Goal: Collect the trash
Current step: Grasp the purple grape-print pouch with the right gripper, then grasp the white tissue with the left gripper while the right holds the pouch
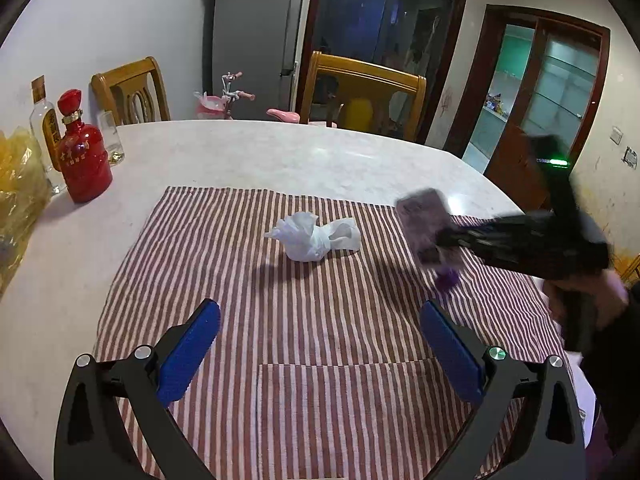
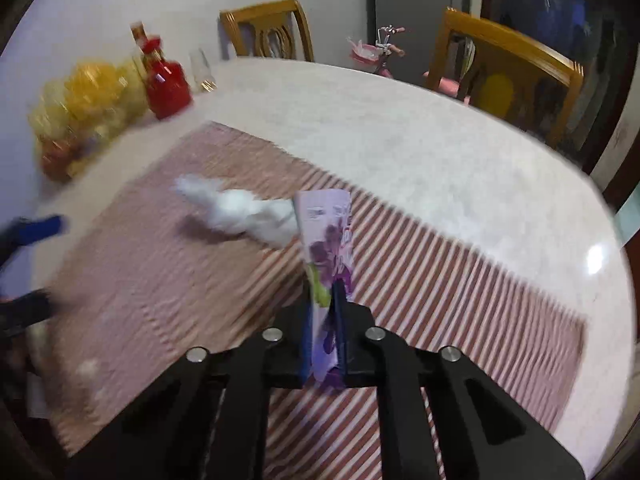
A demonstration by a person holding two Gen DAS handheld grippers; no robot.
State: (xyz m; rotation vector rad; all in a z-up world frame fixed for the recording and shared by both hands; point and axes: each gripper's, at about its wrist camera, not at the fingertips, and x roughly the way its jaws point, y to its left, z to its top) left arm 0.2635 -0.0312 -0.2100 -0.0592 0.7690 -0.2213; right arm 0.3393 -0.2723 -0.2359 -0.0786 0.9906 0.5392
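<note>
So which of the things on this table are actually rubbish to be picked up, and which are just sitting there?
Part of the job:
- purple wrapper, clamped in the right gripper
- crumpled white tissue, lying on the striped cloth
- left gripper, open, empty

Just lying about:
- red bottle
- clear bottle
- small glass
- yellow bag

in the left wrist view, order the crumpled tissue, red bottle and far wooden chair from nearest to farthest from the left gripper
1. crumpled tissue: middle of the striped cloth, straight ahead of the left gripper.
2. red bottle: upright by the table's left edge.
3. far wooden chair: beyond the table's far edge.
</note>
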